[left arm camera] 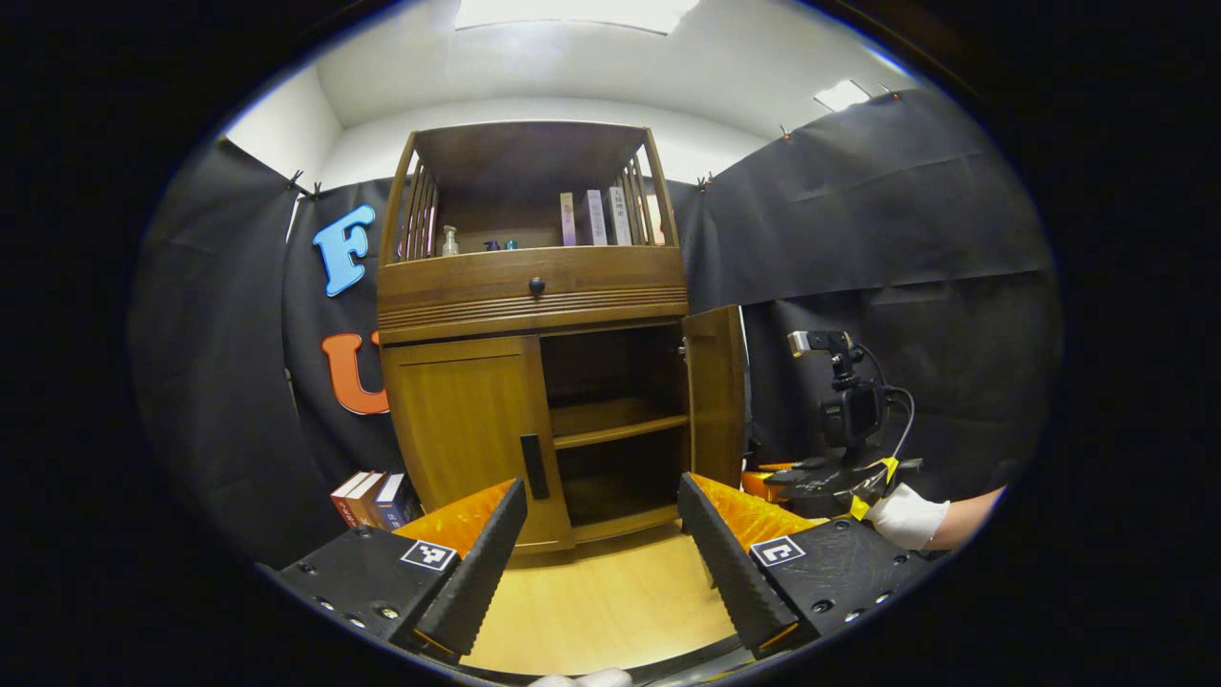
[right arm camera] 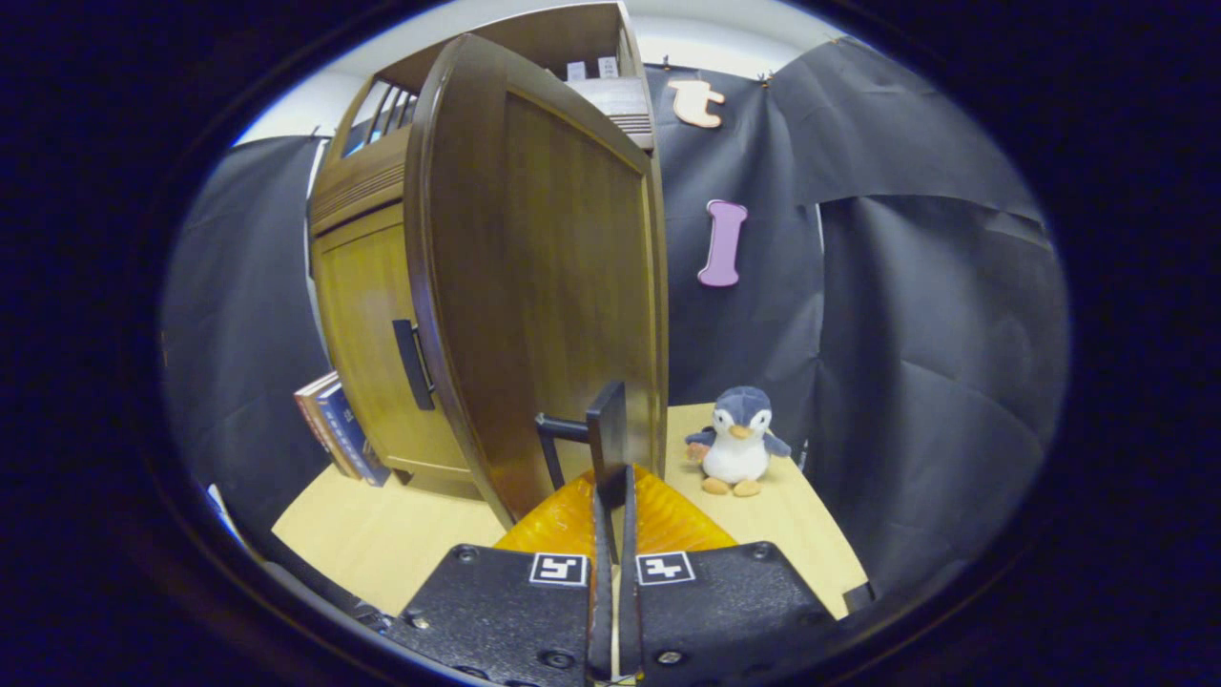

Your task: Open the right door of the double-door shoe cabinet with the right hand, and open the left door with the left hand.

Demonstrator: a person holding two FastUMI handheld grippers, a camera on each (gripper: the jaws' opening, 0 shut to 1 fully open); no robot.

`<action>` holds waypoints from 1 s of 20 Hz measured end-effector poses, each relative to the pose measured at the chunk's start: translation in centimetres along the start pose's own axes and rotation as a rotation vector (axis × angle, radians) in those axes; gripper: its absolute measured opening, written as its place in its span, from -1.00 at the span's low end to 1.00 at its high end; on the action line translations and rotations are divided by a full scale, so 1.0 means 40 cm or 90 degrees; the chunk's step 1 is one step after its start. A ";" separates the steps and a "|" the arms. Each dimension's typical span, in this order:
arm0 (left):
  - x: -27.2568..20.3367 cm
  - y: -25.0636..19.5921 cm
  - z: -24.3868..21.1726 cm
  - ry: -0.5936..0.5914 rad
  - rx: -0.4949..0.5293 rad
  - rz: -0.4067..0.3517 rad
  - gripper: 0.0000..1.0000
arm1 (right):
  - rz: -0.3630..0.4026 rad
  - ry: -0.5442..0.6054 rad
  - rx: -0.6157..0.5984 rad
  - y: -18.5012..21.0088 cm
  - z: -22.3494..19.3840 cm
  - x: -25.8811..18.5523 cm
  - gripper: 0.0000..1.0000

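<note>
Tall brown wooden shoe cabinet (left arm camera: 531, 315) at 12 o'clock in the left gripper view, with slatted sides on its top shelf, a ribbed moulding band and a round dark knob on the drawer front. Smooth flat right door (right arm camera: 563, 286) swung wide open, edge-on at 3 o'clock of the cabinet in the left gripper view, bare inner shelves exposed. Matching left door (left arm camera: 467, 420) shut, its slim black bar handle (left arm camera: 533, 466) between the fingers' line of sight. Pale yellow wood-grain floor (left arm camera: 610, 601) beneath. Left hand-held gripper (left arm camera: 601, 563), black blocks with ribbed pads and orange backing, spread apart at 6 o'clock, holding nothing, well short of the cabinet. Right hand-held gripper (right arm camera: 611, 534) drawn together, clamped on the right door's thin black bar handle (right arm camera: 609, 434). Leaning books (left arm camera: 372, 498) at 8 o'clock by the cabinet base. Soft grey-and-white penguin plush toy (right arm camera: 736, 441) upright on the floor at 3 o'clock of the open door.
</note>
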State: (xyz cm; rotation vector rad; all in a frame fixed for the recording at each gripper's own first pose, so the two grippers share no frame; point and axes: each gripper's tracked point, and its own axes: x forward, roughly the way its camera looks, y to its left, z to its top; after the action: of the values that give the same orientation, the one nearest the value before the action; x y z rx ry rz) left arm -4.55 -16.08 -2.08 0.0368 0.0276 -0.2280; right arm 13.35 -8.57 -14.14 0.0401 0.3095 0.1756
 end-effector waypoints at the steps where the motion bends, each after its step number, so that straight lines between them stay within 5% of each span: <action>1: 0.005 -0.030 0.009 0.003 -0.002 0.011 0.92 | 0.018 0.005 -0.007 -0.010 -0.001 -0.004 -0.89; 9: -0.008 -0.226 -0.013 0.030 -0.054 0.103 0.92 | 0.130 0.006 -0.064 -0.086 0.000 -0.024 -0.89; 20: -0.037 -0.241 0.006 0.049 -0.031 0.185 0.92 | 0.170 -0.008 -0.067 -0.238 0.018 -0.017 -0.89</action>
State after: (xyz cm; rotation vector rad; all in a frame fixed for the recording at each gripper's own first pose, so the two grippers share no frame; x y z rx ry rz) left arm -8.19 -25.15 -2.12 0.0014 0.1033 0.0655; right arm 14.51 -18.08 -13.87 -0.0224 0.2817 0.4563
